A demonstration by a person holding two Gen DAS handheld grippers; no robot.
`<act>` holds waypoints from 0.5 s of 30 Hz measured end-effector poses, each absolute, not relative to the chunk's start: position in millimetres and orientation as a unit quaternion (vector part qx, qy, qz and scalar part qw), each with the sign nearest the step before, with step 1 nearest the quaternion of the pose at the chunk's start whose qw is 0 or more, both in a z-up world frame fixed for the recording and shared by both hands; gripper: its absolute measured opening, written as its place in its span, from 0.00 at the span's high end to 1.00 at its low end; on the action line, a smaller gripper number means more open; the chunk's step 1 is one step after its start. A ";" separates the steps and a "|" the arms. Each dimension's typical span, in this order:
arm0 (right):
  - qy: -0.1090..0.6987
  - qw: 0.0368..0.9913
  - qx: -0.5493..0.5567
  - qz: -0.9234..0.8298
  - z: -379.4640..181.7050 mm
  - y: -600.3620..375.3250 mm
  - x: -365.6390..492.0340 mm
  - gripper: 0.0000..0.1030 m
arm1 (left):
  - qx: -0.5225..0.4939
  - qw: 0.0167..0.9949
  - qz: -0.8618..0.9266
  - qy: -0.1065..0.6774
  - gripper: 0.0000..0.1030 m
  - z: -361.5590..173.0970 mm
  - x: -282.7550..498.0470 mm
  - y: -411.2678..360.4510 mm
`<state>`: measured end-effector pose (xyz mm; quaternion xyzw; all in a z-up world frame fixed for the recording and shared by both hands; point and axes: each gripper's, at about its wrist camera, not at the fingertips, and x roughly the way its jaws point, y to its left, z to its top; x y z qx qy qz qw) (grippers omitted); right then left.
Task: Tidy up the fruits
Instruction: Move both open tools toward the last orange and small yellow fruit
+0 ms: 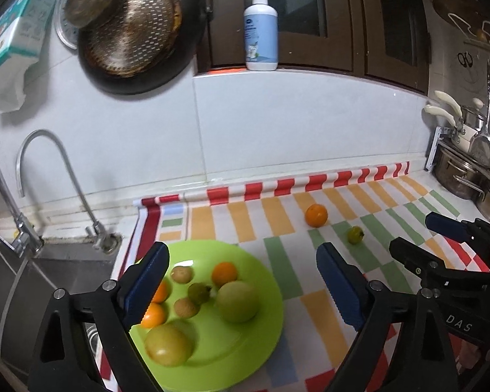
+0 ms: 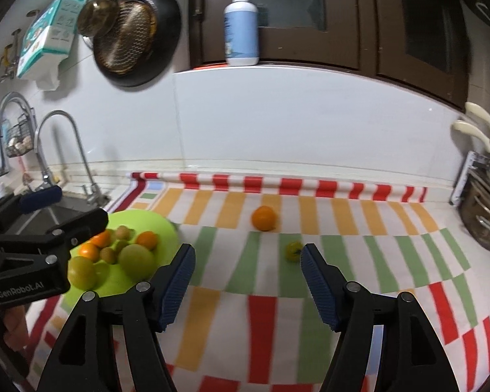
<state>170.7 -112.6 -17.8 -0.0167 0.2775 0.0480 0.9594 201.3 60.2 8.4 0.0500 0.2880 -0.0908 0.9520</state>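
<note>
Closest in, both sets of tongs hang over the tabletop with nothing between the pads: left tongs [image 1: 241,285] spread wide above the green plate [image 1: 245,343], right tongs [image 2: 246,281] apart too, over the striped cloth [image 2: 277,320]. The plate sits at the cloth's left end, loaded with oranges, small brownish fruits and bigger green ones. Further back, one orange [image 2: 263,218] and a small green fruit [image 2: 293,250] lie loose on the cloth, near each other. Sink [image 1: 49,281] and faucet [image 1: 45,163] are left of the plate. Behind it all: white tiled wall, a hanging pan [image 1: 137,36], a soap bottle [image 1: 260,29] on the window ledge, and pots [image 1: 467,170] at the far right.
</note>
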 end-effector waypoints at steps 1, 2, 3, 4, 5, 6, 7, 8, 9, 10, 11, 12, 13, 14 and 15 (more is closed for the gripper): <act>0.277 0.960 -0.020 0.044 -18.5 -116.1 172.0 0.34 | 0.051 0.952 -0.091 0.286 0.10 8.3 203.7 57.0; 0.276 0.960 -0.021 0.041 -19.0 -119.0 172.9 0.34 | 0.055 0.952 -0.090 0.286 0.10 7.6 208.2 52.2; 0.276 0.960 -0.022 0.037 -20.0 -122.7 174.4 0.34 | 0.056 0.952 -0.093 0.287 0.10 6.8 212.0 48.2; 0.277 0.960 -0.021 0.034 -21.2 -126.4 176.2 0.34 | 0.055 0.951 -0.098 0.287 0.10 6.3 214.9 44.5; 0.279 0.959 -0.018 0.033 -22.6 -130.4 178.7 0.34 | 0.055 0.951 -0.102 0.288 0.10 5.5 217.6 41.2; 0.281 0.959 -0.015 0.033 -24.1 -135.1 181.3 0.34 | 0.055 0.950 -0.107 0.288 0.10 4.5 221.7 36.1; 0.281 0.959 -0.012 0.032 -25.4 -138.7 183.5 0.34 | 0.056 0.950 -0.111 0.287 0.10 3.6 223.8 32.4; 0.282 0.959 -0.012 0.030 -27.3 -141.8 185.3 0.34 | 0.056 0.950 -0.113 0.287 0.10 2.6 225.7 29.3; 0.285 0.958 -0.011 0.031 -29.2 -145.0 188.3 0.34 | 0.058 0.949 -0.117 0.288 0.10 0.8 230.0 24.5; 0.285 0.958 -0.010 0.031 -30.6 -147.4 190.4 0.34 | 0.059 0.947 -0.121 0.290 0.10 -1.0 233.5 21.0; 0.287 0.958 -0.008 0.031 -32.7 -150.4 193.3 0.34 | 0.060 0.947 -0.124 0.292 0.10 -2.5 236.5 17.9; 0.290 0.957 -0.006 0.031 -35.4 -153.6 197.3 0.34 | 0.062 0.945 -0.127 0.294 0.11 -4.7 241.3 13.7; 0.294 0.955 -0.002 0.033 -37.9 -156.5 201.5 0.34 | 0.063 0.943 -0.130 0.299 0.11 -7.5 247.1 9.3; 0.298 0.954 0.002 0.034 -40.9 -159.4 206.4 0.34 | 0.062 0.942 -0.131 0.303 0.11 -9.8 251.4 5.8; 0.302 0.953 0.005 0.034 -43.7 -161.8 210.2 0.34 | 0.059 0.940 -0.133 0.310 0.11 -13.4 259.1 1.8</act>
